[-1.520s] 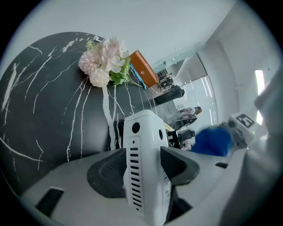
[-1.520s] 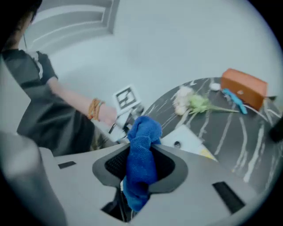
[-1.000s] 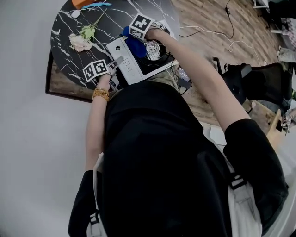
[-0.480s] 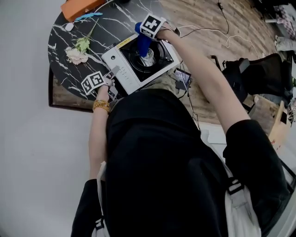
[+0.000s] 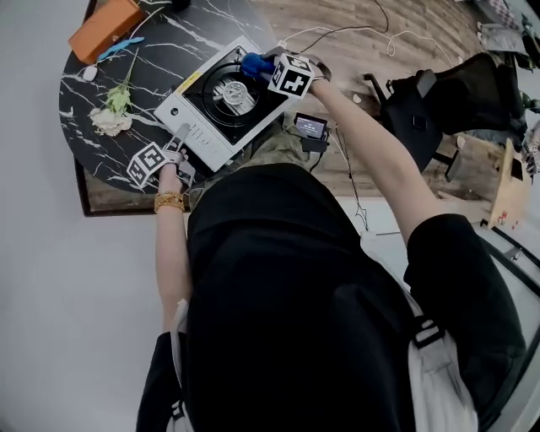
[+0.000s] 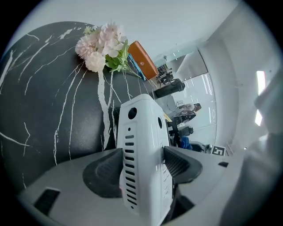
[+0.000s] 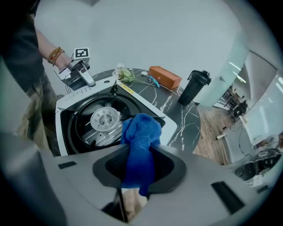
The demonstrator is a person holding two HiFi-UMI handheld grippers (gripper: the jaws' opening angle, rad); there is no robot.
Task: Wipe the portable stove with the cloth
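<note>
At the near left end of the portable stove [image 5: 221, 101], the left gripper [image 6: 143, 167] straddles the white vented casing, a pad against each side; its jaws have just been easing wider. Across the round burner [image 5: 232, 91], the right gripper [image 7: 139, 163] is clamped on the blue cloth [image 7: 140, 132], whose bunched end lies at the stove's far right edge. A second ago the cloth sat on the control-panel side of the burner; it has since crossed over it. The stove rests on a black marble table [image 5: 84, 93] with white veins, where pale flowers [image 5: 110, 120], an orange case [image 5: 105, 29] and a black bottle [image 7: 194, 88] also sit. Wooden flooring [image 5: 337, 25] lies to the right.
</note>
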